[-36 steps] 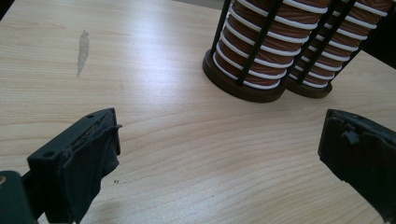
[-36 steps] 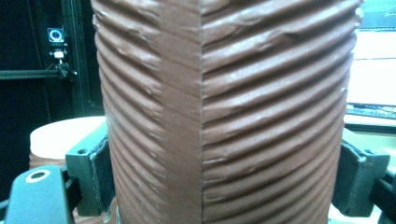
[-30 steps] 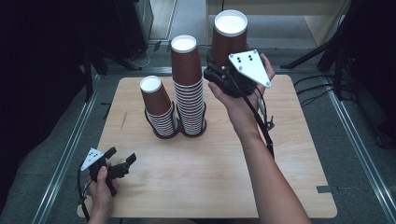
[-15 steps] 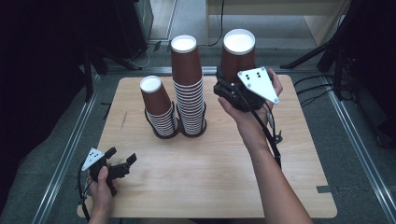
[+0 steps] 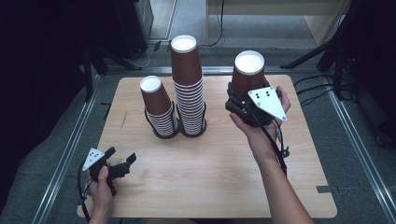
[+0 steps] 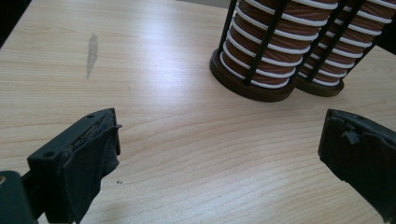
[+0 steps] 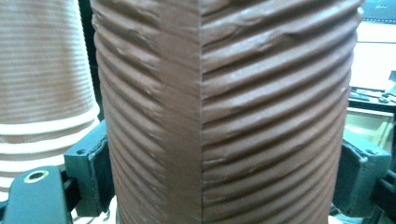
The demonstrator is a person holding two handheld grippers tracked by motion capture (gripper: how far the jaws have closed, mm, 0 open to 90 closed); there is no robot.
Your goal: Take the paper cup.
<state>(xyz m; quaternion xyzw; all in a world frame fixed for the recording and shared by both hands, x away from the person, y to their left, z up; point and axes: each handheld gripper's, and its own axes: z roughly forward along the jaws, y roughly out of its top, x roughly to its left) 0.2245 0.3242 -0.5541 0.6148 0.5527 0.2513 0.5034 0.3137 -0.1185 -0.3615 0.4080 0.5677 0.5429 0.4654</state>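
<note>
Right tongs (image 5: 246, 100) lowered the cup (image 5: 247, 74) tableward.

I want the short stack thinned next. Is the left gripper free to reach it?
Probably yes: the left gripper is open and holds nothing, and bare table lies between it and the short stack.

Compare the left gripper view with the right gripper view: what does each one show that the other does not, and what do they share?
Left gripper view alone: the wooden table, the black stand bases under the two cup stacks, and the left hand-held gripper with its jaws wide apart and nothing between them.

Right gripper view alone: one ribbed brown cup up close, upside down, with its seam facing the camera and the right hand-held gripper clamped on its sides.

Both: stacked brown cups with white rims.
</note>
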